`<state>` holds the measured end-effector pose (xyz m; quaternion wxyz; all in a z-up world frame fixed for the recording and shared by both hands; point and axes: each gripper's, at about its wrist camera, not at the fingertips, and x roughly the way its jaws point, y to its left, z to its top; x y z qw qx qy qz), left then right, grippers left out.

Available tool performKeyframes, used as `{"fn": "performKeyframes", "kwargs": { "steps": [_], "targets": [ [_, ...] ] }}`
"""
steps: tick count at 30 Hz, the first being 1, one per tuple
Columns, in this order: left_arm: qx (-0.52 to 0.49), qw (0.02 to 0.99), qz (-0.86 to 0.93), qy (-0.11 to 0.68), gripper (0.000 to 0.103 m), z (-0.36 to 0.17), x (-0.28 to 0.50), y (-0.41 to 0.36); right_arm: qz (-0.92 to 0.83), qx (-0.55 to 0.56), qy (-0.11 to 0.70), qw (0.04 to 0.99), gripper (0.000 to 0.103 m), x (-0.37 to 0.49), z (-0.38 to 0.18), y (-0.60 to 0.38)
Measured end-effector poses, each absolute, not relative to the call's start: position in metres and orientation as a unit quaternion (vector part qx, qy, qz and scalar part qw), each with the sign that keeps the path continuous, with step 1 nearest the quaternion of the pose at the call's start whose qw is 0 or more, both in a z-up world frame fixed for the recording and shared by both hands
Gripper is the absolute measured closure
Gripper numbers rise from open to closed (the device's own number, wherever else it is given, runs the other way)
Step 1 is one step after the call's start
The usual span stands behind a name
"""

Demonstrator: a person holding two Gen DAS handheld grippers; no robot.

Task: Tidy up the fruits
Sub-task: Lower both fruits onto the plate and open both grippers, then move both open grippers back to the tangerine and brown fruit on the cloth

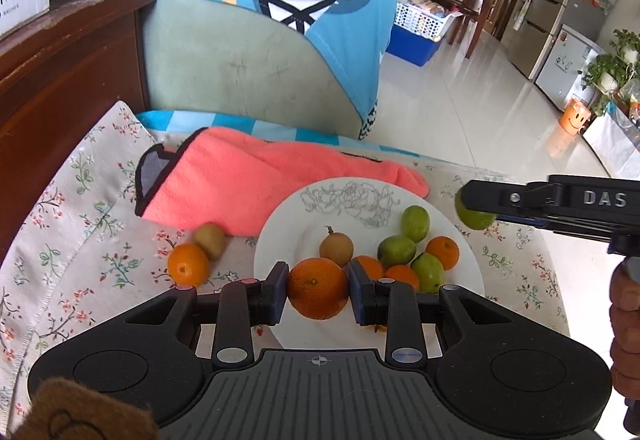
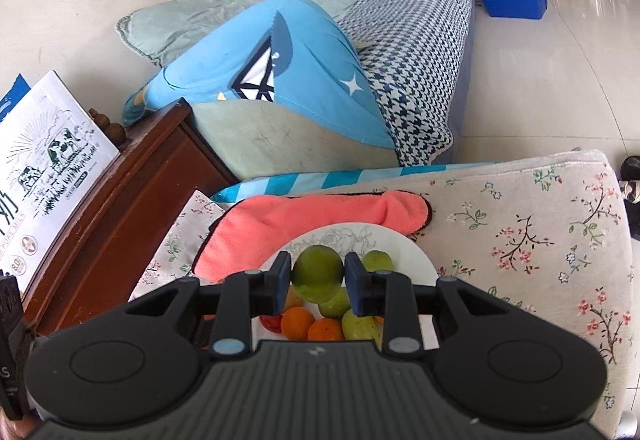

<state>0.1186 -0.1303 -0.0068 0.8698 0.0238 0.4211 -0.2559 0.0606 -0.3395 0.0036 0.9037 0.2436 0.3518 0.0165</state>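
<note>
Both loaded: left gripper (image 1: 318, 294) clamps an orange (image 1: 318, 288) across its middle, right gripper (image 2: 316, 280) a green fruit (image 2: 318, 274); round, firm, likely roll-prone, plate (image 1: 288, 224) just ahead.

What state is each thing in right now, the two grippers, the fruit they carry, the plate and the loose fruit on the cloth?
left gripper: shut on an orange
right gripper: shut on a green fruit
plate: on the floral cloth, holding several fruits
loose orange: on the cloth, outside the plate
brown fruit: beside the loose orange, outside the plate
pink towel: bunched behind the plate
</note>
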Motion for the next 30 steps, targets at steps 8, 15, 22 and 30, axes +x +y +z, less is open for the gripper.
{"fn": "performKeyframes", "kwargs": {
  "steps": [8,15,22,30],
  "targets": [
    [0.02,0.86,-0.254,0.441,0.074,-0.018,0.123,-0.141,0.022,0.26,0.37,0.891,0.074,0.085,-0.018,-0.338],
    [0.009,0.862,-0.25,0.44,0.072,-0.017,0.127,-0.142,0.016,0.274,0.379,0.884,0.072,0.097,-0.032,-0.338],
    [-0.014,0.879,-0.219,0.424,0.067,0.0,0.135,-0.125,0.024,0.277,0.366,0.888,0.071,0.097,-0.026,-0.338],
    [-0.042,0.898,-0.162,0.407,0.067,0.02,0.15,-0.079,0.036,0.267,0.363,0.892,0.071,0.096,-0.021,-0.331]
  ]
}}
